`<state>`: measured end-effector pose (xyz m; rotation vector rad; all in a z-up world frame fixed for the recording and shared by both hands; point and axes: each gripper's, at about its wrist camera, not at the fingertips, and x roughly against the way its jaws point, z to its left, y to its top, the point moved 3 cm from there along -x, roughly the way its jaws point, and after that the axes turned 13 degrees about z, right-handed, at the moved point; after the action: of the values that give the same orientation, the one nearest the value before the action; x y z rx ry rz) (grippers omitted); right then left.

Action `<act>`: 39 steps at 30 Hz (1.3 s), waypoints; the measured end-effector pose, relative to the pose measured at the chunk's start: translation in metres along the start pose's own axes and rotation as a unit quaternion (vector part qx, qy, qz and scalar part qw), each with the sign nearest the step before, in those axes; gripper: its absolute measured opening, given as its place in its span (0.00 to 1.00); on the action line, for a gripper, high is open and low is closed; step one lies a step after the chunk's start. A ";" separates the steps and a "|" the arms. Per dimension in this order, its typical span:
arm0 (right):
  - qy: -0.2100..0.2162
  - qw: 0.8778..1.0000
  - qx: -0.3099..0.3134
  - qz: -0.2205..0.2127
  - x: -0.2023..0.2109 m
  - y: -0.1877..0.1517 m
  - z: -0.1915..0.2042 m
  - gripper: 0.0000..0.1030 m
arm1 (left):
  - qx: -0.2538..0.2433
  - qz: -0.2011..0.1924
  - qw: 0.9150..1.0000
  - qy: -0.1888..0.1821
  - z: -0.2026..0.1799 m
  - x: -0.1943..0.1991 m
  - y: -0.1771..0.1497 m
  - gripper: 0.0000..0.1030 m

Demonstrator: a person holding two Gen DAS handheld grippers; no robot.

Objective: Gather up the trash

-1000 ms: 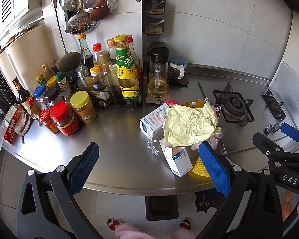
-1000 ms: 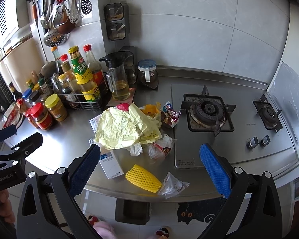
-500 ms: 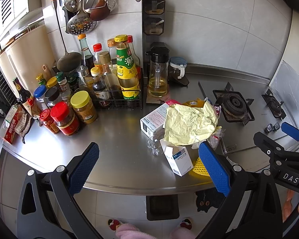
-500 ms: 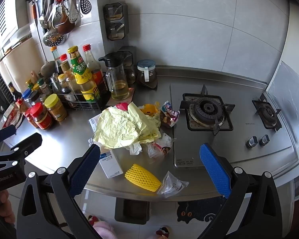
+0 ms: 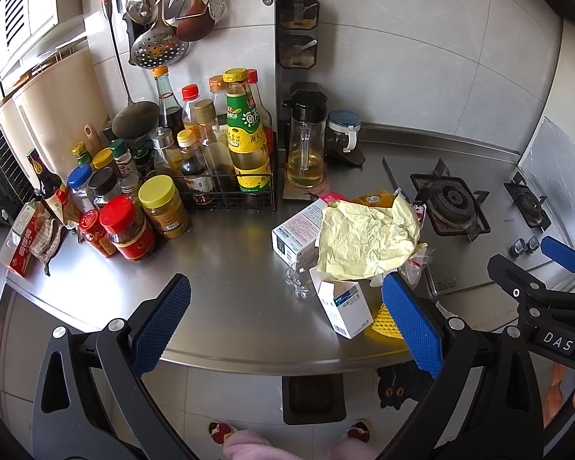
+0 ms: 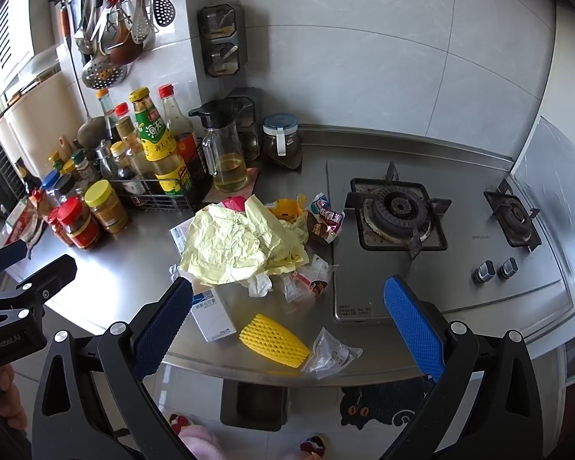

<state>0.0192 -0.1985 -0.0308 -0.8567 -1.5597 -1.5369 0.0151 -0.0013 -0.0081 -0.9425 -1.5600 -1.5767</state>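
On the steel desk (image 6: 134, 253), nothing differs from a second ago: the crumpled pale-yellow paper (image 6: 234, 245) still drapes over the boxes and wrappers. A yellow foam net sleeve (image 6: 274, 341) and a clear crinkled bag (image 6: 331, 354) lie near the front edge. The left tool (image 5: 287, 326) and right tool (image 6: 287, 322) hang released, grasping nothing.

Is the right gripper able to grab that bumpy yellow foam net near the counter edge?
Probably yes. The right gripper is open, and the yellow foam net lies at the front of the counter, between its fingers in this view. Nothing covers it; only a clear wrapper touches its side.
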 end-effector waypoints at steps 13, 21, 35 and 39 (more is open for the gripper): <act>-0.012 1.000 0.009 -0.009 -0.004 -0.004 -0.004 0.97 | 0.005 0.005 1.000 -0.004 0.003 -0.005 -0.002 0.92; 0.013 1.000 -0.016 0.013 -0.022 -0.011 -0.033 0.97 | 0.013 0.001 0.999 -0.044 0.001 -0.019 -0.004 0.92; 0.006 0.996 -0.048 0.079 -0.103 -0.057 -0.077 0.87 | 0.018 0.076 0.995 -0.056 -0.028 -0.118 -0.035 0.77; 0.017 0.994 -0.043 0.100 -0.130 -0.072 -0.080 0.71 | 0.016 0.090 0.994 -0.061 -0.035 -0.145 -0.042 0.76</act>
<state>0.0233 -0.2748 -0.1811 -0.9993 -1.3481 -1.4736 0.0467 -0.0359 -0.1560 -1.1476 -1.5318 -1.3872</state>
